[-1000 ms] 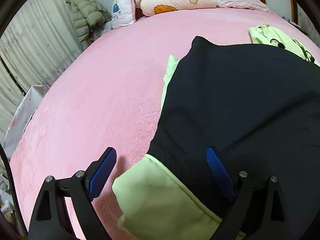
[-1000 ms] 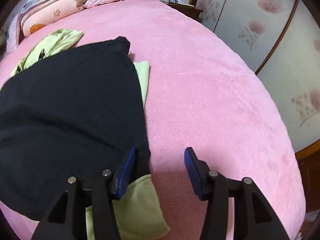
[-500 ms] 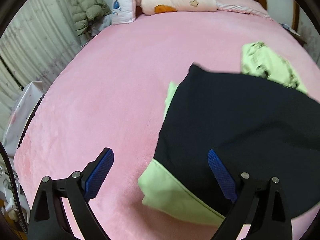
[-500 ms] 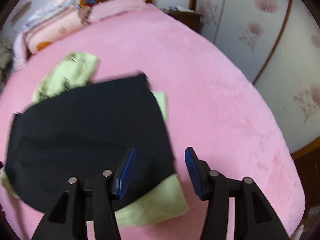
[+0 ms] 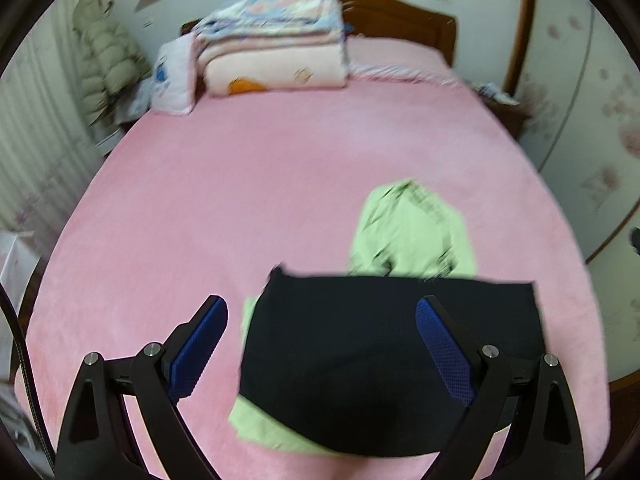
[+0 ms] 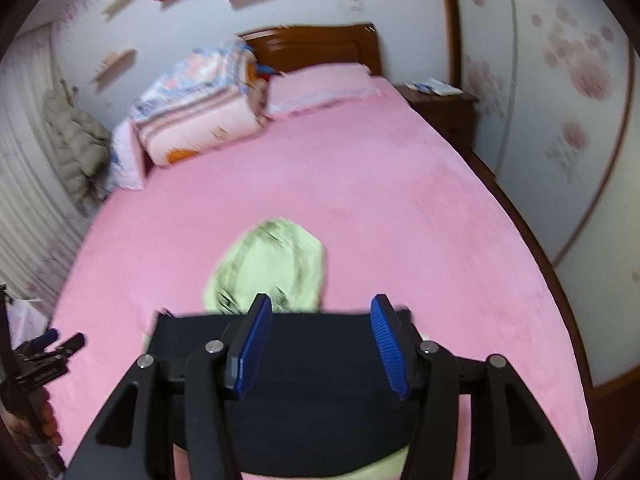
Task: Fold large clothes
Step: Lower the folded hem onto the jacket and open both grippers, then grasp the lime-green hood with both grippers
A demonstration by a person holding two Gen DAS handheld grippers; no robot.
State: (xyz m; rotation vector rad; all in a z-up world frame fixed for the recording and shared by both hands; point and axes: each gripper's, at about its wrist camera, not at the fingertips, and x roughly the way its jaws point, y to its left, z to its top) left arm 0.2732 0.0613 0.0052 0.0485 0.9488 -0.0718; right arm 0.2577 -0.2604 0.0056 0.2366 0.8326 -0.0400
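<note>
A black folded garment (image 5: 384,360) with pale green parts lies flat on the pink bed (image 5: 240,200), near the front edge. A pale green hood or sleeve with dark print (image 5: 412,232) sticks out beyond its far edge. My left gripper (image 5: 320,344) is open and empty, raised above the garment's left part. My right gripper (image 6: 320,344) is open and empty, raised above the black garment (image 6: 320,420), with the green part (image 6: 268,264) ahead of it. The left gripper also shows at the right wrist view's left edge (image 6: 44,348).
Folded quilts (image 5: 276,40) and a pink pillow (image 6: 320,84) lie at the wooden headboard (image 6: 316,48). A puffy jacket (image 5: 104,64) hangs at the left by the curtain. A nightstand (image 6: 440,100) and wardrobe doors (image 6: 560,120) stand on the right.
Both grippers have pulled back and risen away from the garment, which now lies lower and smaller in both views. Both stay open. The garment has not moved.
</note>
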